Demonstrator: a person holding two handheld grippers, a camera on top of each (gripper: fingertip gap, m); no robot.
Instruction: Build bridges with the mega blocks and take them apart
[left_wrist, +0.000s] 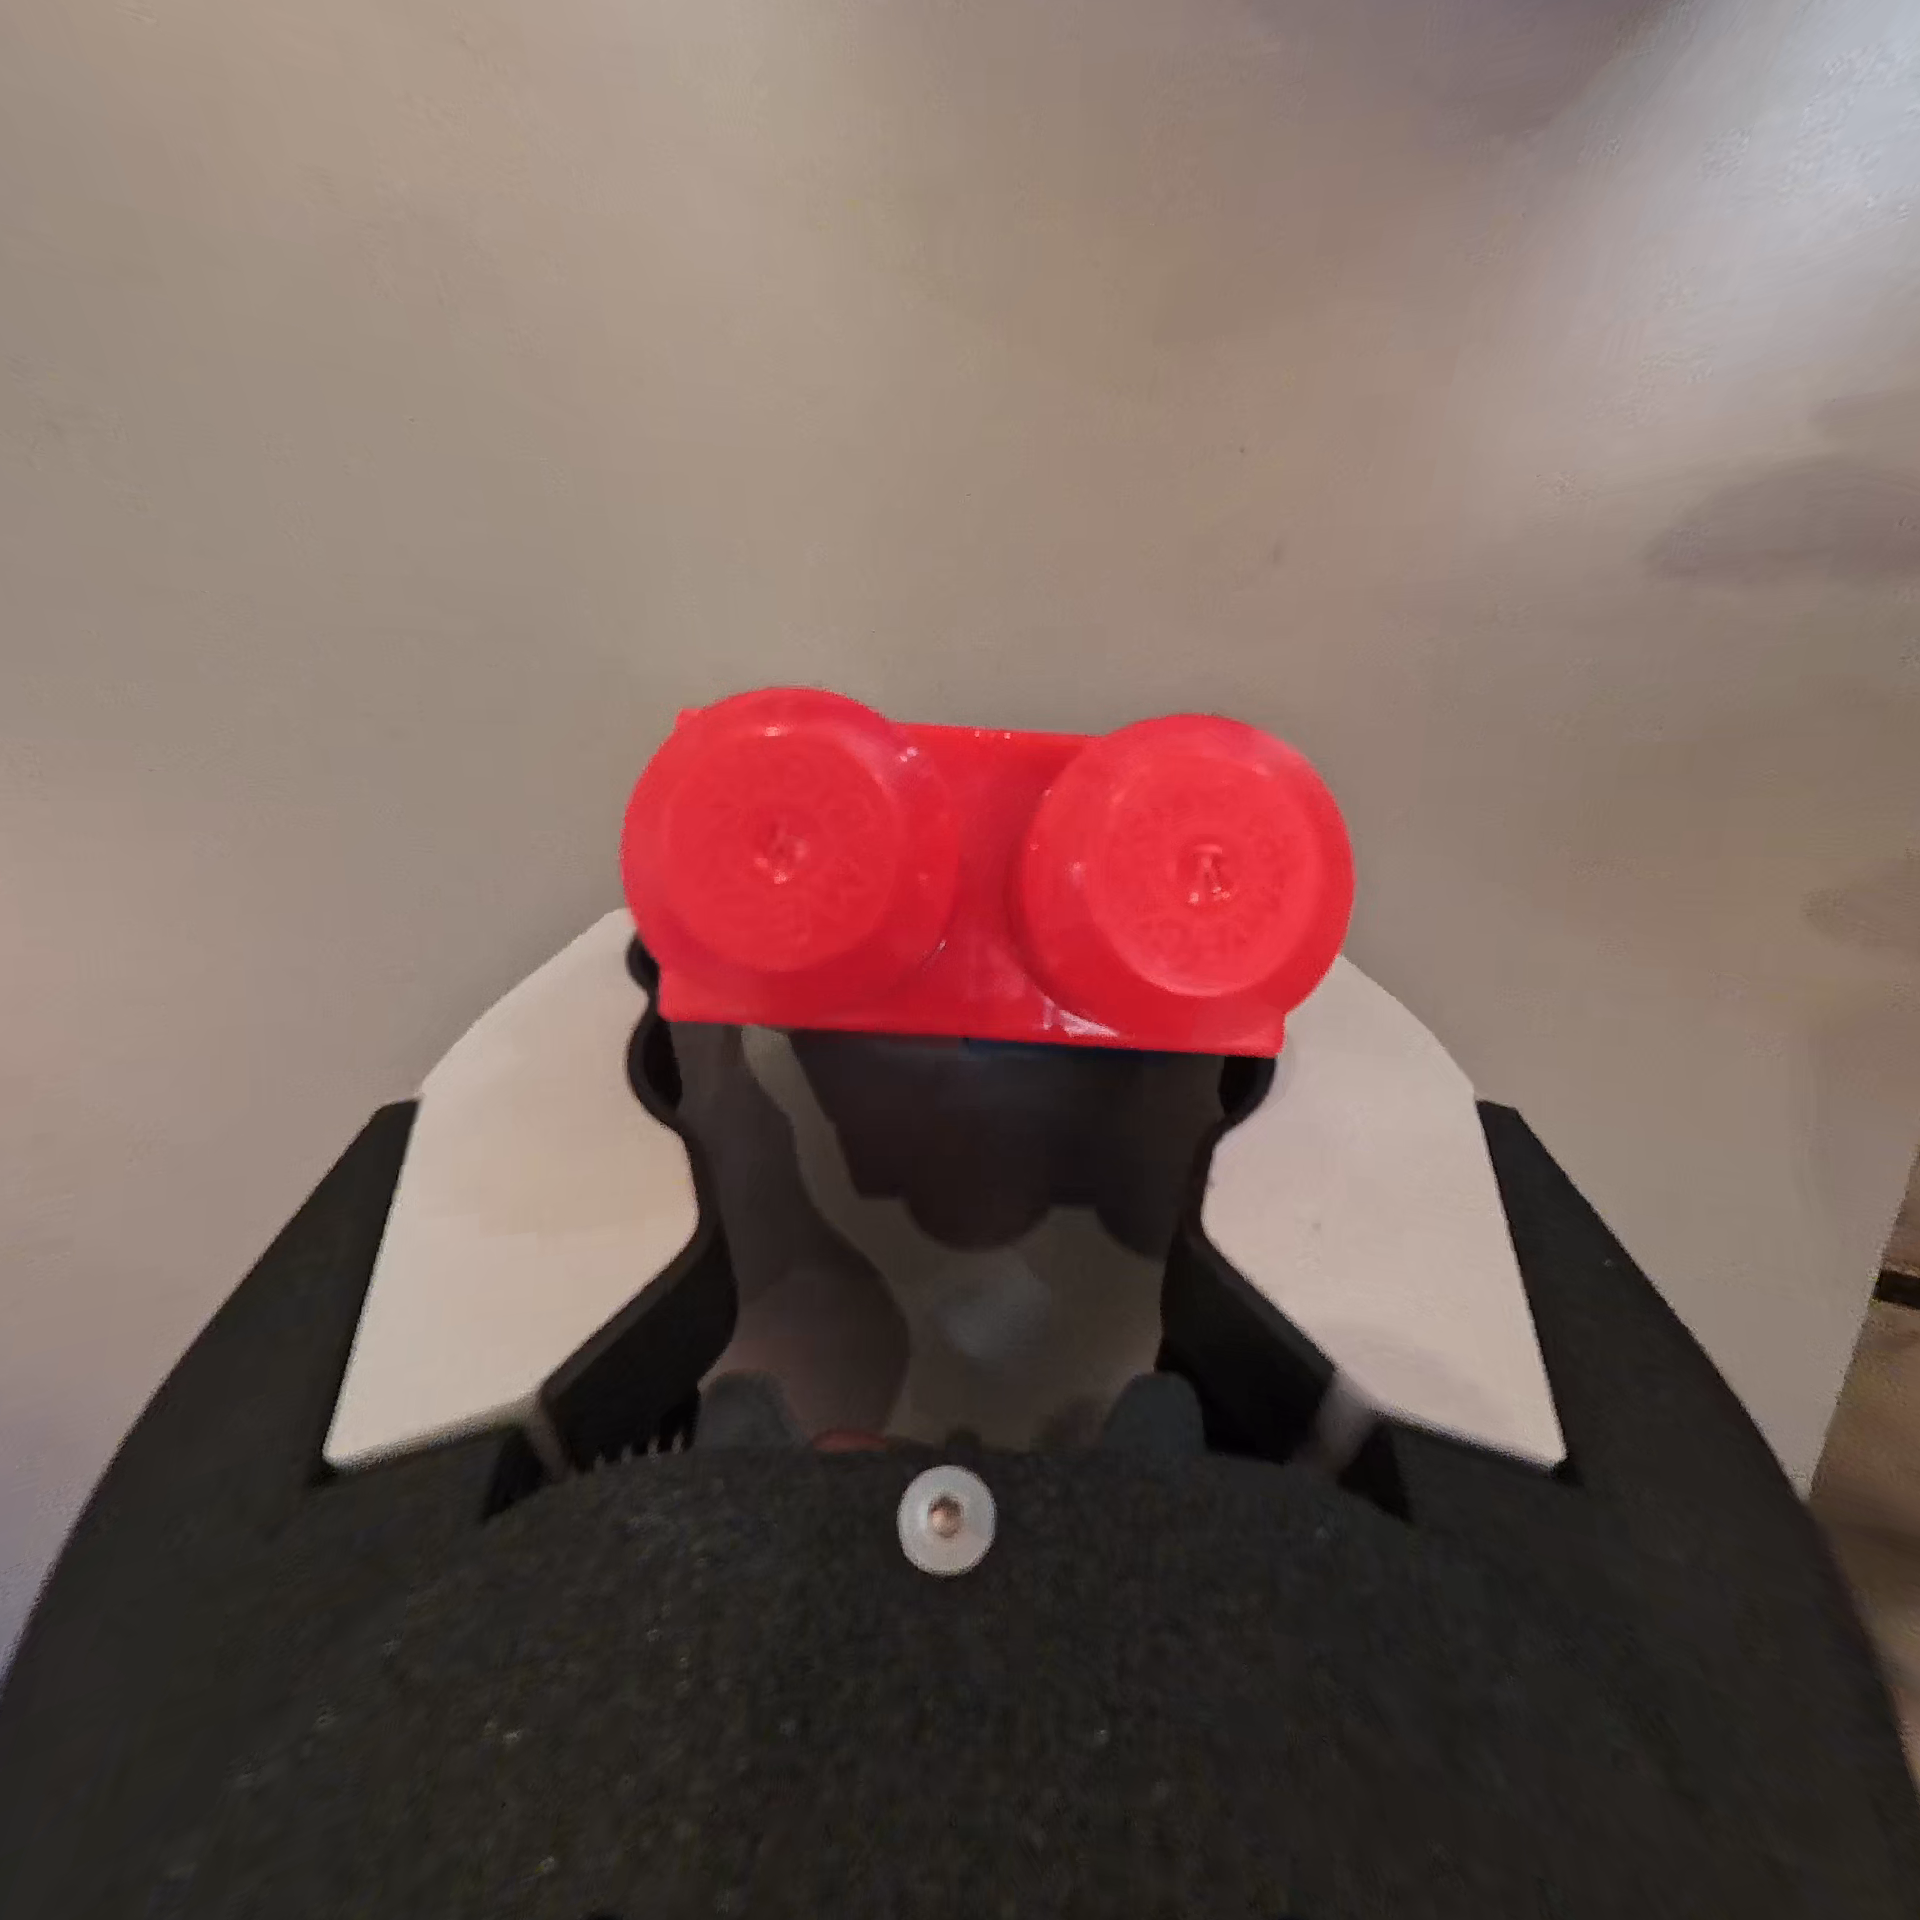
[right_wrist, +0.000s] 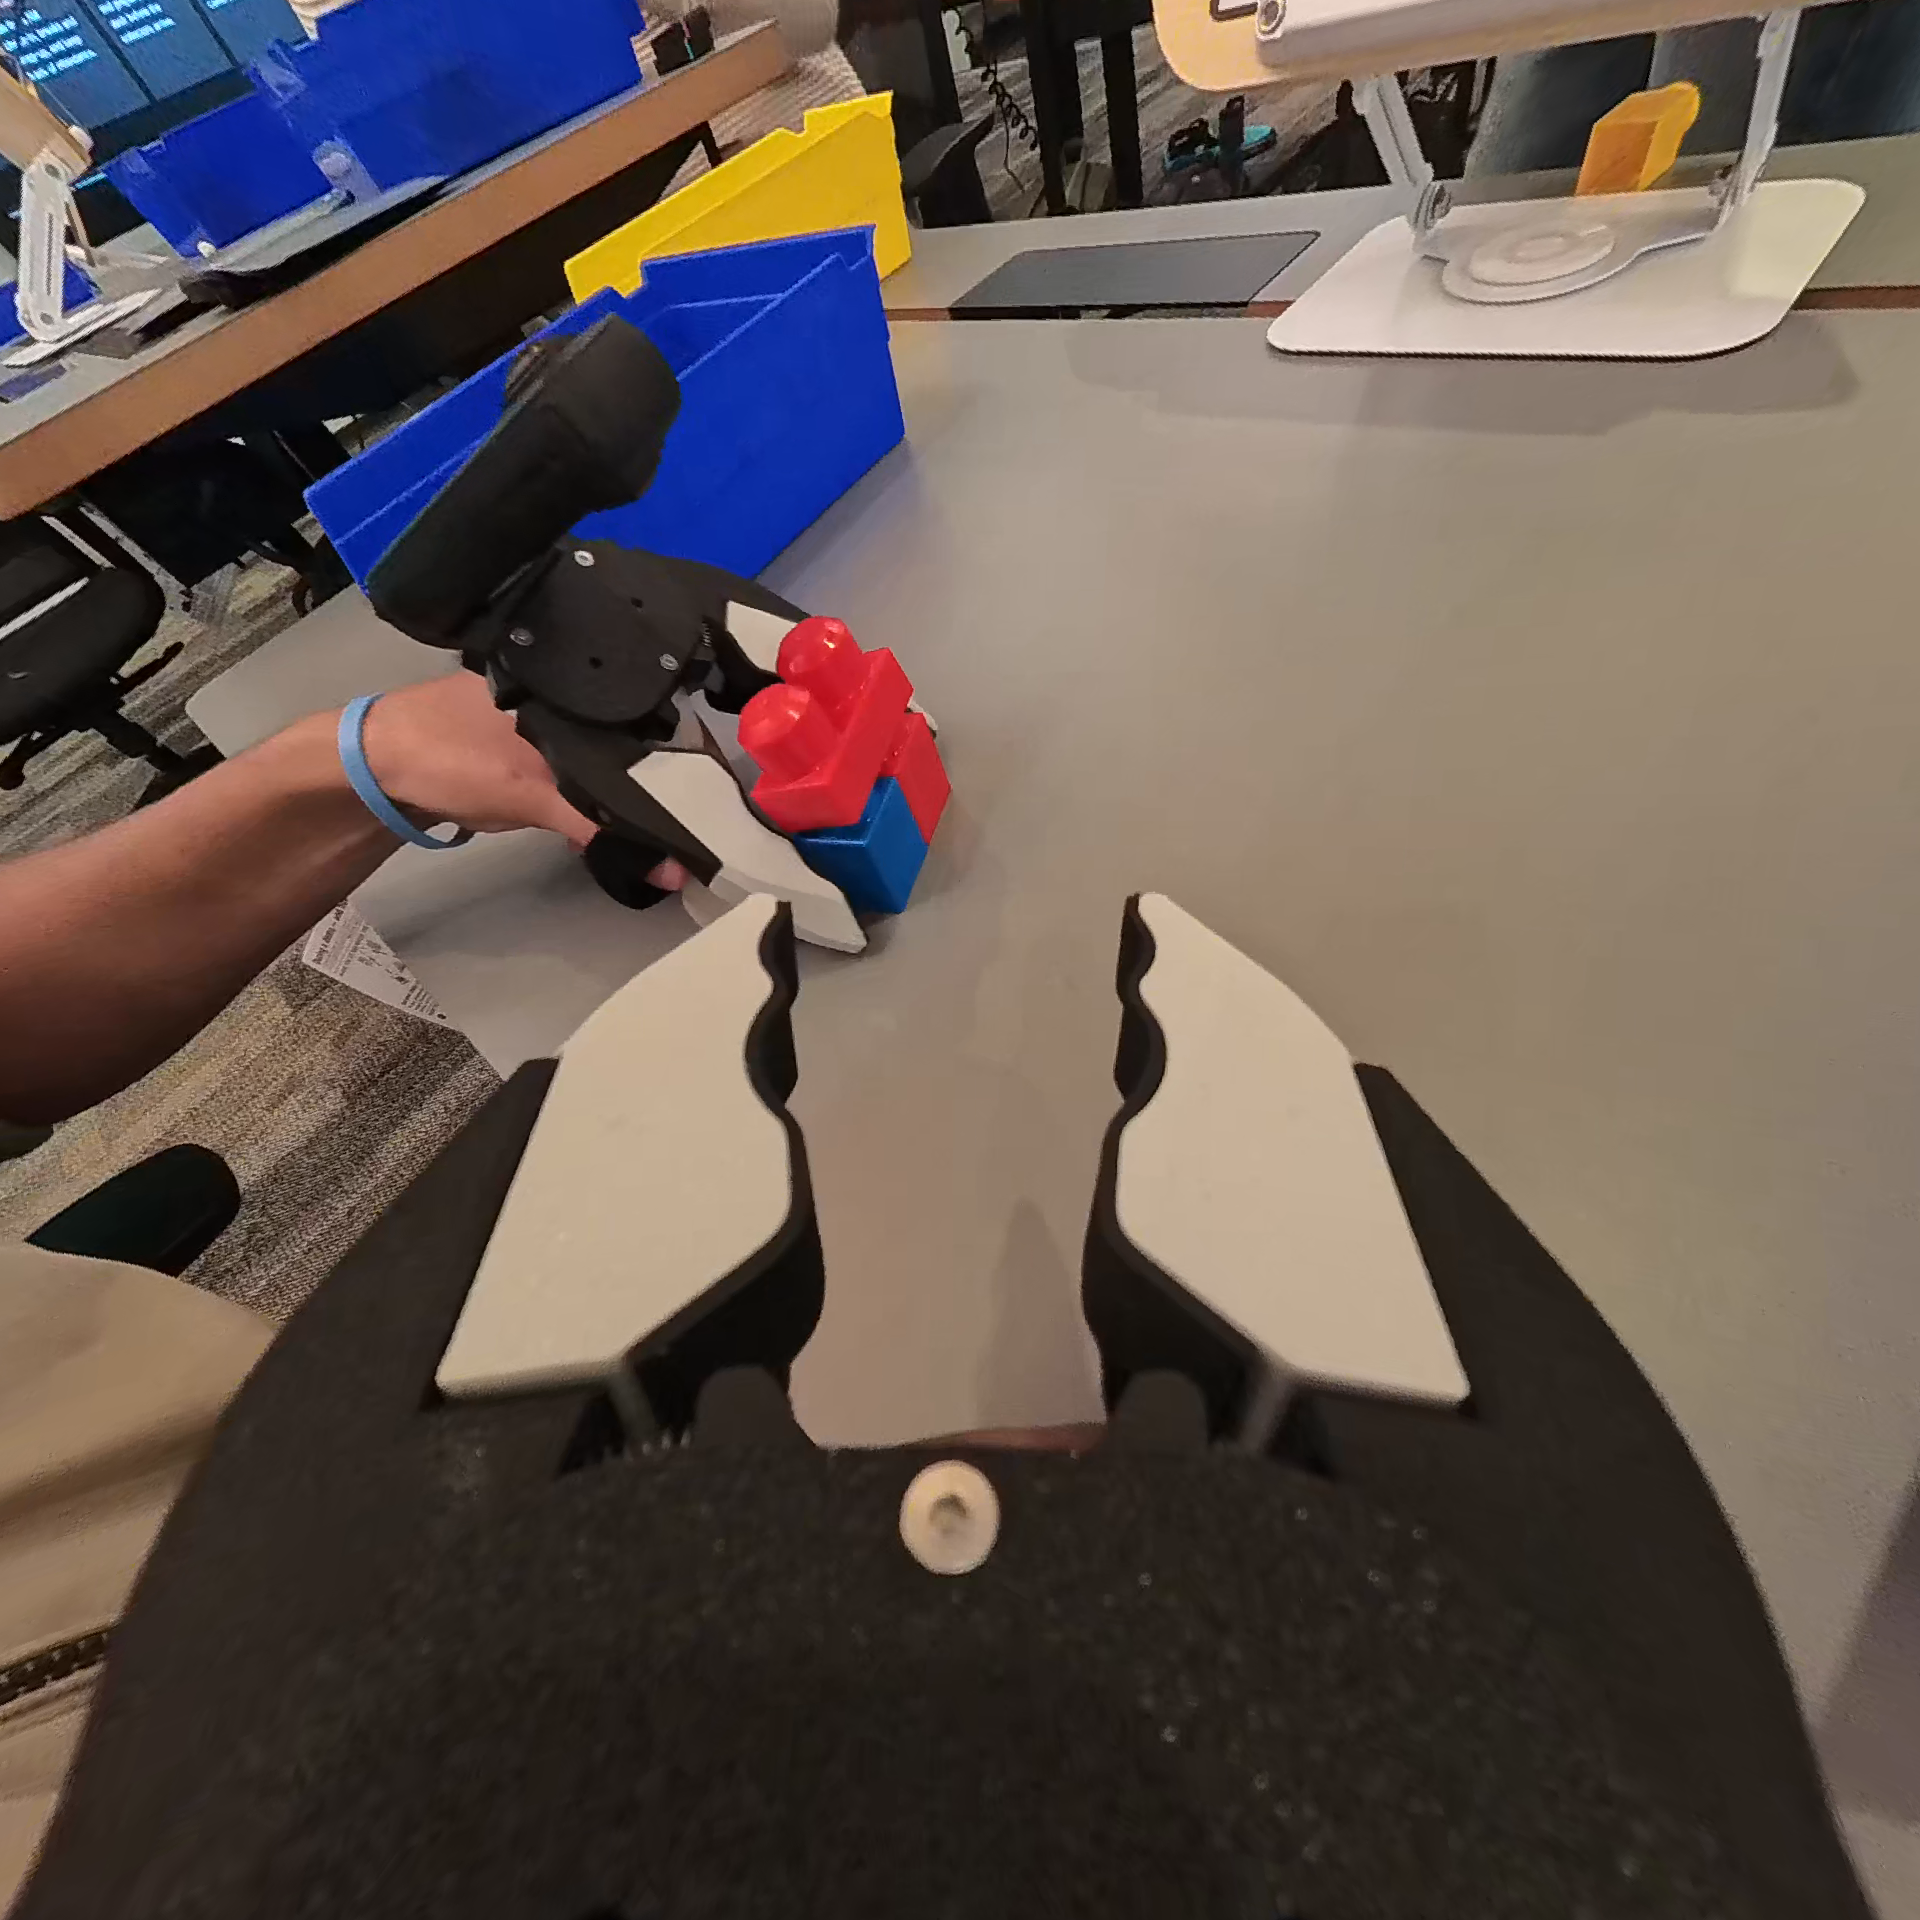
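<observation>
Left gripper (right_wrist: 821, 831): seen from the right wrist view at the left of the grey table (right_wrist: 1351, 644), low and tilted, its white fingers closed around the block stack; in its own view the jaws are pinched on the sides of the red block (left_wrist: 982, 883), studs facing the camera

Block stack: a red block (right_wrist: 831, 727) is carried on top, a second red block (right_wrist: 920, 769) sits behind it and a blue block (right_wrist: 873, 852) below; whether the blue one rests on the table cannot be told for sure

Hand: the person's left hand (right_wrist: 468, 758), with a blue wristband (right_wrist: 374, 769), is wrapped under the handle, forearm reaching in from the left

Blue bin (right_wrist: 727, 416): set just behind the left gripper, a yellow bin (right_wrist: 769, 197) beyond it

Right gripper (right_wrist: 956, 997): held near the stack's right, jaws spread and empty, pointed forward over bare table

Risk, tilt: since the stack is gripped at an angle, the lower blocks could be levered off and dropped

Risk, slip: a sideways squeeze on smooth plastic could let the top block be twisted out

Risk, clash: the two grippers' fingertips are close and could be knocked together if the right is brought in
</observation>
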